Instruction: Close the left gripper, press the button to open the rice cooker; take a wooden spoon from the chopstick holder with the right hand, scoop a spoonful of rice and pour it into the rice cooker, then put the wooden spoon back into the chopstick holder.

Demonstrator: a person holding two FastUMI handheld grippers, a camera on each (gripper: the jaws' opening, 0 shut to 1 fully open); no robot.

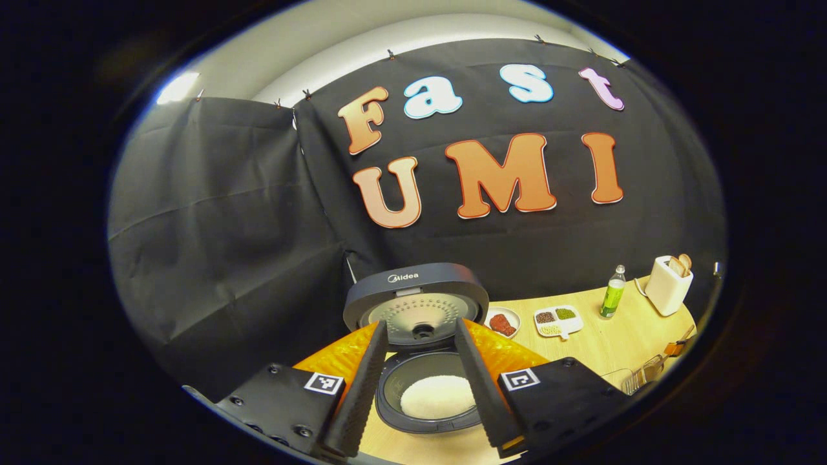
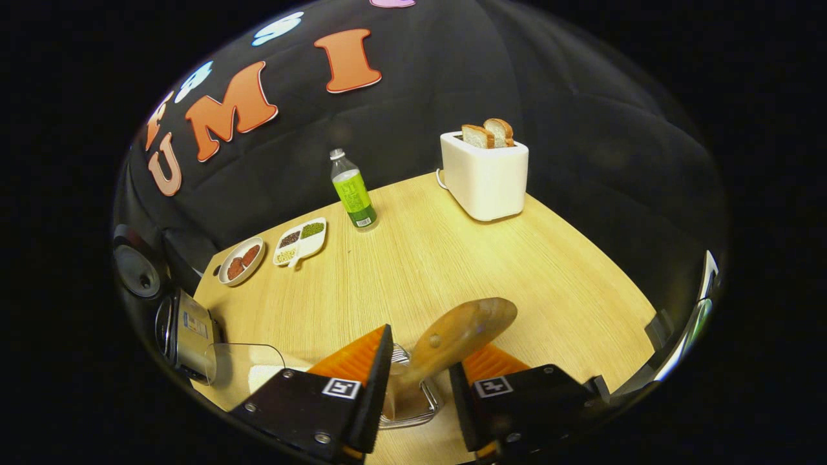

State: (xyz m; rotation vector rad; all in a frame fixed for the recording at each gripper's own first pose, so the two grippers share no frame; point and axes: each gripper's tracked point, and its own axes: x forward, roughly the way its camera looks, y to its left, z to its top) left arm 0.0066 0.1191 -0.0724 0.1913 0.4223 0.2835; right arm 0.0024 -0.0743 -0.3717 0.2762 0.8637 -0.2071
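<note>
In the left gripper view the rice cooker (image 1: 426, 387) stands with its lid (image 1: 417, 300) raised and white rice (image 1: 438, 395) in the pot. My left gripper (image 1: 421, 323) is open, one finger on each side of the cooker, touching nothing. In the right gripper view the wooden spoon (image 2: 462, 332) stands bowl-up in the wire chopstick holder (image 2: 413, 403). My right gripper (image 2: 420, 352) is open around the spoon's stem, both fingers clear of it. The cooker's side (image 2: 184, 332) sits at the left edge, next to a clear bowl of rice (image 2: 249, 368).
On the wooden table (image 2: 452, 271) stand a white toaster (image 2: 484, 174) with bread, a green bottle (image 2: 352, 190), a divided dish of beans (image 2: 300, 240) and a small plate of red food (image 2: 241, 261). The table's edge runs close on the right.
</note>
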